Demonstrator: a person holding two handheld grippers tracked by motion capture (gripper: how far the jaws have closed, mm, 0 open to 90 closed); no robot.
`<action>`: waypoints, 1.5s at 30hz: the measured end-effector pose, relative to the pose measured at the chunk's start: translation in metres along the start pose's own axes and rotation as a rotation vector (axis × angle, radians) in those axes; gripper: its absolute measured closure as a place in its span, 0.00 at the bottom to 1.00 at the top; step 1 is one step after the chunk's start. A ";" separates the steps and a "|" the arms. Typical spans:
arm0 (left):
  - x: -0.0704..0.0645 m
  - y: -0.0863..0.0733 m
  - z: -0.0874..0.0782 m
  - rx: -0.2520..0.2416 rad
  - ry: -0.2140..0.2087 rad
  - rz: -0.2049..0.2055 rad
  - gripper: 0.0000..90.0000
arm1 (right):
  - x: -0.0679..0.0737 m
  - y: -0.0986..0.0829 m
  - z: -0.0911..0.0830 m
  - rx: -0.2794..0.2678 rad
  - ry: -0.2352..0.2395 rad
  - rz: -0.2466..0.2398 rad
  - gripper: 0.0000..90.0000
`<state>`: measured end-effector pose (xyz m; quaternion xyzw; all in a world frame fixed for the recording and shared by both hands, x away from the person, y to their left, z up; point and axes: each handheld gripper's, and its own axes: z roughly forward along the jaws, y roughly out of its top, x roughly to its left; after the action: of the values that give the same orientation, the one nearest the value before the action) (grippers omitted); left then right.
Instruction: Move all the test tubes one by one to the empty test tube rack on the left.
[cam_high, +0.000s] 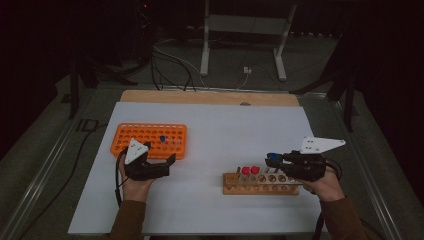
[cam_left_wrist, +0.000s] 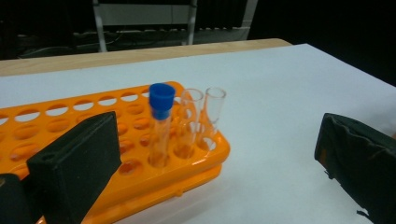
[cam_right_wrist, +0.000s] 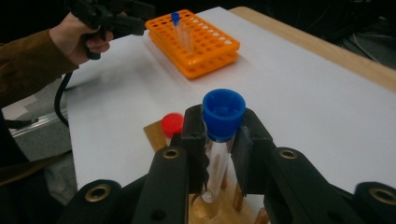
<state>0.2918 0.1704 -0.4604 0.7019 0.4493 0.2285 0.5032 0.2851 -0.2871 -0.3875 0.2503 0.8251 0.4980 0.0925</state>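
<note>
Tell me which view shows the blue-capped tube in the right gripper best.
The right gripper view: the blue-capped tube stands close up, clamped between the right gripper jaws over the wooden rack. The high view shows just its blue cap as a small dot.

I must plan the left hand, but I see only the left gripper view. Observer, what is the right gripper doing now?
Observer: The right gripper is shut on a blue-capped tube, above the wooden rack.
Operator: Does that rack hold other tubes?
Observer: Yes, two red-capped tubes stand near its left end.
Operator: Where is my left gripper beside the orange rack?
Observer: The left gripper is open, just at the near edge of the orange rack.
</note>
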 end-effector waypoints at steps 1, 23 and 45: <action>-0.001 0.001 0.000 -0.001 -0.004 0.005 0.01 | -0.001 0.002 0.000 0.000 -0.005 -0.001 0.85; -0.033 0.023 0.018 -0.016 -0.100 0.070 0.03 | -0.013 0.037 0.056 -0.002 -0.006 0.041 0.85; -0.091 0.040 0.060 0.002 -0.227 0.148 0.11 | -0.008 0.054 0.099 0.035 -0.008 0.061 0.85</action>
<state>0.3094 0.0585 -0.4352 0.7549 0.3367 0.1836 0.5320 0.3490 -0.1941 -0.3901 0.2787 0.8253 0.4852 0.0762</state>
